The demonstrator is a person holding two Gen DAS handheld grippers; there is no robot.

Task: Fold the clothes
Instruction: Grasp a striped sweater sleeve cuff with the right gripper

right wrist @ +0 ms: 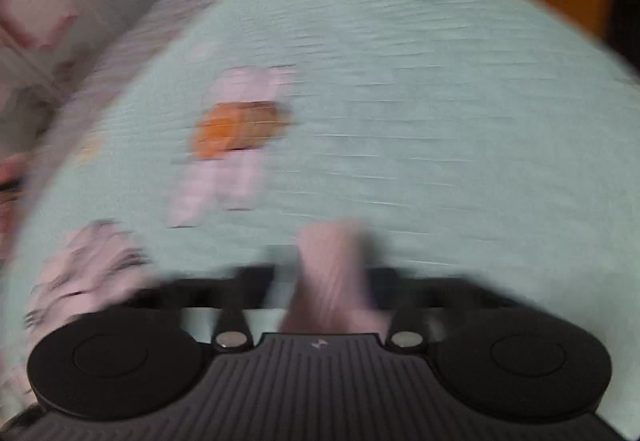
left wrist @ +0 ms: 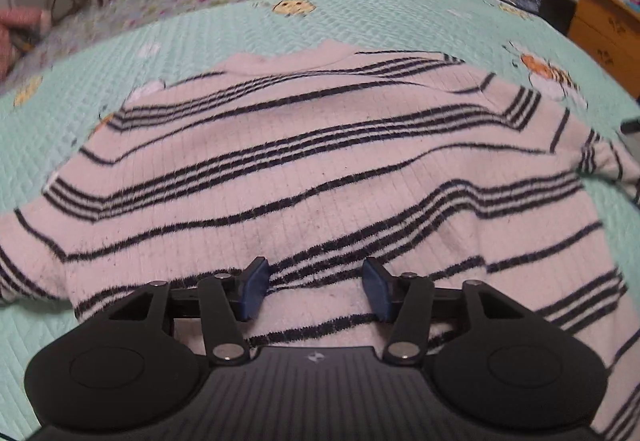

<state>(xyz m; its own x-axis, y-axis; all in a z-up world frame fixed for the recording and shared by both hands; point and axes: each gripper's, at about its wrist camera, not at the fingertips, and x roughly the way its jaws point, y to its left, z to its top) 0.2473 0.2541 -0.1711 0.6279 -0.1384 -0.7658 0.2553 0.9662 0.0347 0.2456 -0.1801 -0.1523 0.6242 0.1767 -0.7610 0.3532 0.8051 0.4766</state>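
The pink ribbed sweater with navy stripes (left wrist: 320, 169) lies mostly unfolded on the mint quilted bed (left wrist: 400, 21); your left tool (left wrist: 316, 289) hovers spread at six o'clock, your right tool (right wrist: 332, 281) pinches pink fabric.

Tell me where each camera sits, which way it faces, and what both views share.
Left wrist: on the left tongs, looking forward low over a striped sweater spread on the quilt; its open blue-padded fingers and black body show.
Right wrist: on the right tongs, facing the quilt, heavily blurred; pink fabric sits between its fingers.
Shared: the mint quilt with bee prints and the same pinkish garment.
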